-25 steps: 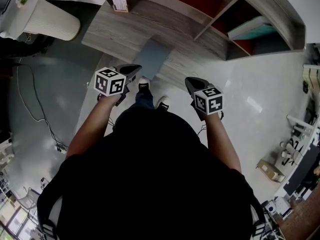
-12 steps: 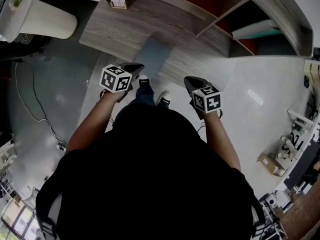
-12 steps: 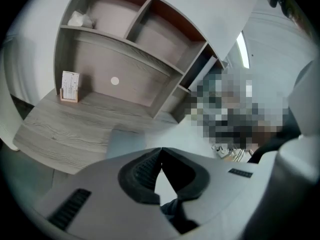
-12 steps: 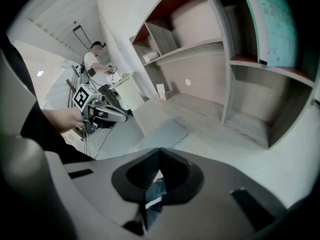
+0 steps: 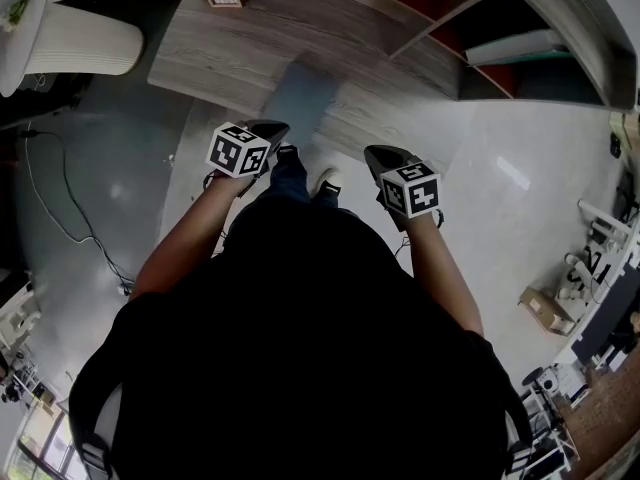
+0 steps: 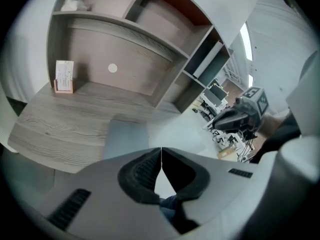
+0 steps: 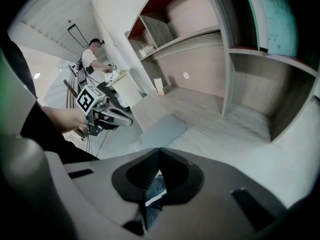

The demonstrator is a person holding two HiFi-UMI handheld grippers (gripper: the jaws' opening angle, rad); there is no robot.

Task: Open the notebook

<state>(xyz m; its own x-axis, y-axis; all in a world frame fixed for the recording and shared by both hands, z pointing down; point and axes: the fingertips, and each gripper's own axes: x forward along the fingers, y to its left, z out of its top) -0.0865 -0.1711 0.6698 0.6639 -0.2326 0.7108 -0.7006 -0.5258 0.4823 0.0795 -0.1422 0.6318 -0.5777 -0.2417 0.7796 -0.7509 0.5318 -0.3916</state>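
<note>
Both tongs were clenched with nothing between them: the left gripper had its jaws tip to tip, and so did the right gripper. The notebook lay closed and flat on the wooden desk, close to its front edge, ahead of the grippers and apart from both.

To do the approach well, I judged that the jaws would need to part before either reached the cover. One gripper would best pin the book near its spine while the other slipped a jaw under the free edge of the cover alone (which side the spine lay on could not be told from any view). A shallow angle would help keep the pages from being caught as well.

Only the head view showed both grippers at once, short of the desk edge, with the notebook roughly between their lines. The left gripper view alone showed a small card stand upright at the back of the desk. The right gripper view alone caught the shelf unit from the side and another person far off.
</note>
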